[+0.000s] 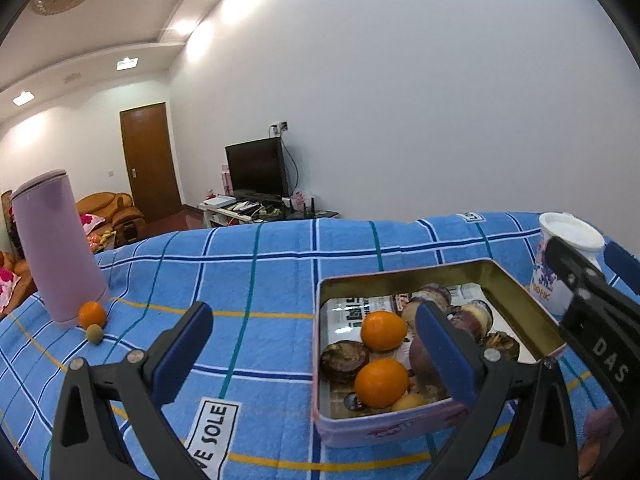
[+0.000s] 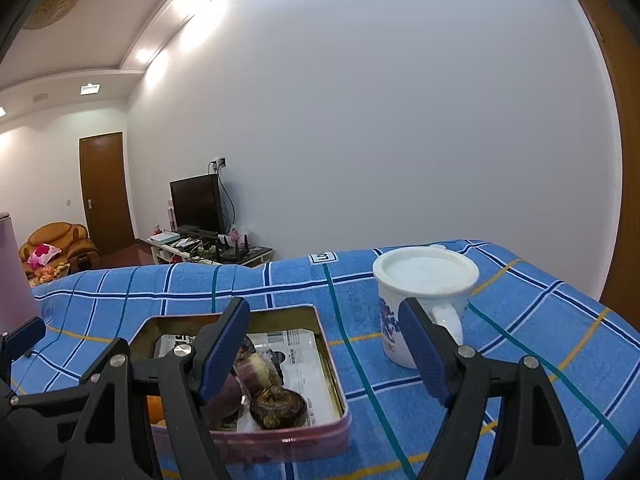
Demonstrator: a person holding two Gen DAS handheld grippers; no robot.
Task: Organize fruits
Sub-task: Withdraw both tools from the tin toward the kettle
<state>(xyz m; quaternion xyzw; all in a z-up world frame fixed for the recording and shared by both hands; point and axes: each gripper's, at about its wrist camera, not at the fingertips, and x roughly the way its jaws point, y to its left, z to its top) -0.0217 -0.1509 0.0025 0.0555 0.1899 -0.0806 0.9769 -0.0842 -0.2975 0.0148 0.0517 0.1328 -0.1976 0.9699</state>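
A pink tin lined with newspaper sits on the blue plaid cloth. It holds two oranges, a small yellow fruit and several dark purple fruits. One more orange and a small greenish fruit lie by the lilac cylinder at the left. My left gripper is open and empty, just left of and above the tin. My right gripper is open and empty over the tin's right edge; it also shows in the left wrist view.
A white mug with blue print and a lid stands right of the tin. The cloth-covered table ends at the far edge; beyond are a TV stand, a door and an armchair.
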